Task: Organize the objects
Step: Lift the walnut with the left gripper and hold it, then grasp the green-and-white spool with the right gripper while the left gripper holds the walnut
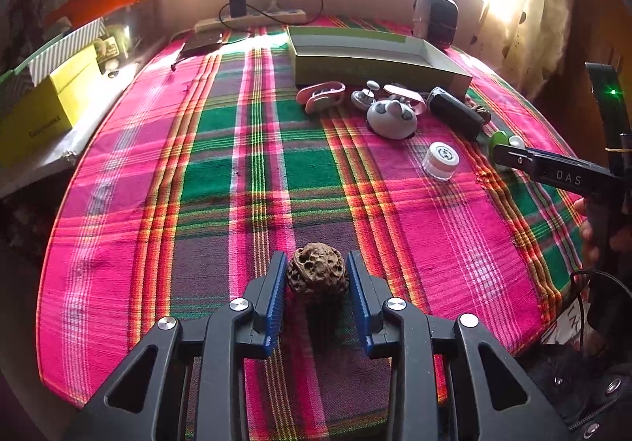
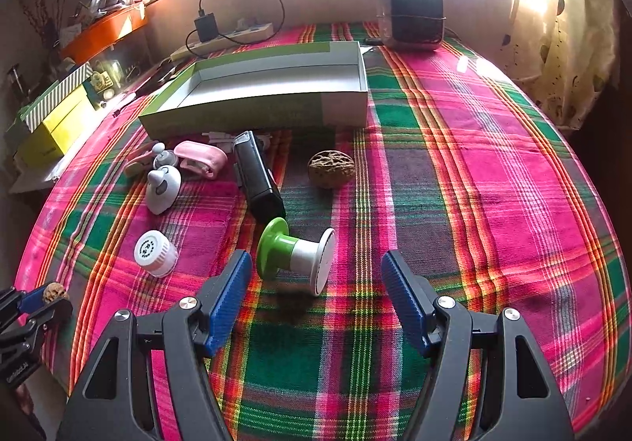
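Left tongs [image 1: 318,275] narrowed around a carved nut [image 1: 318,274], blue pads at its sides; grip looks just made, firmness uncertain. Nut low over the plaid cloth [image 1: 245,148], well apart from the open box [image 1: 379,57]. Right tongs [image 2: 316,283] wide, empty, hovering at the green-white spool [image 2: 296,253]. Risks: nut is round and knobbly, so it could squirt out if I lift on a shallow pinch; spool lies on its side and may roll when nudged

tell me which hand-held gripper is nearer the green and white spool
Right. The right hand-held gripper opens just before the green and white spool; the left hand-held gripper sits far off, around a walnut.
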